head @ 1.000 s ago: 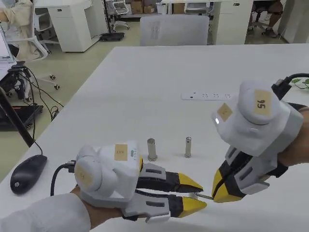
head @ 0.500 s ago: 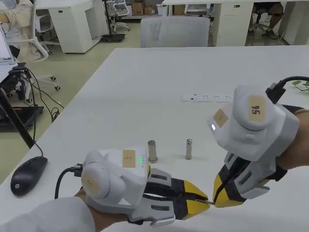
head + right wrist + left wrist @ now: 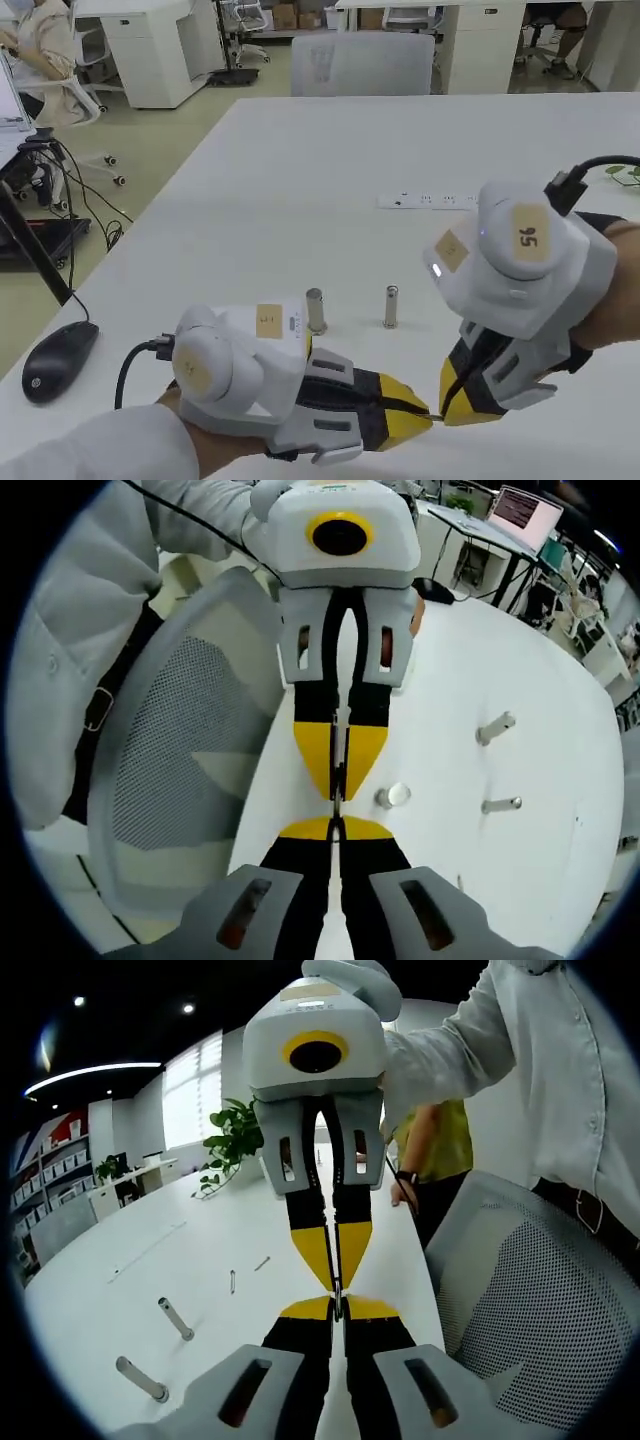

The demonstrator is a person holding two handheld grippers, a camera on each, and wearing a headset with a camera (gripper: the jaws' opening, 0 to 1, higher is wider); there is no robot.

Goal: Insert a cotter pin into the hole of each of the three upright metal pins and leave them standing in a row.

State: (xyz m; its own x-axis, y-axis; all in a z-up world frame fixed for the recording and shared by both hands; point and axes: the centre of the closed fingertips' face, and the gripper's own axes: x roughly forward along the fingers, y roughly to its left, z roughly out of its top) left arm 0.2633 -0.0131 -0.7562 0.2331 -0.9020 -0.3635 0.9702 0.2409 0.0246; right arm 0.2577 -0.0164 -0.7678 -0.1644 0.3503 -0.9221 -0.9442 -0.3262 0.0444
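Observation:
Two upright metal pins (image 3: 316, 310) (image 3: 390, 305) stand side by side on the white table (image 3: 300, 190), just beyond my grippers. Low at the near edge, my left gripper (image 3: 408, 420) and right gripper (image 3: 452, 405) meet tip to tip, both shut on a thin cotter pin (image 3: 432, 414) that bridges them. In the left gripper view the cotter pin (image 3: 337, 1292) runs between the yellow tips, with two metal pins (image 3: 175, 1318) (image 3: 140, 1380) to the left. In the right gripper view a third metal pin (image 3: 392, 796) shows end-on beside the tips, and two metal pins (image 3: 495, 727) (image 3: 500, 805) lie farther right.
A white power strip (image 3: 425, 201) lies further back on the table. A black mouse (image 3: 58, 358) sits at the left edge. Two loose cotter pins (image 3: 233, 1281) (image 3: 262, 1263) rest on the table. A mesh chair (image 3: 520, 1290) stands at the near side.
My left gripper's jaws were open a second ago and have shut on the free end of the cotter pin. The right gripper has held the pin throughout.

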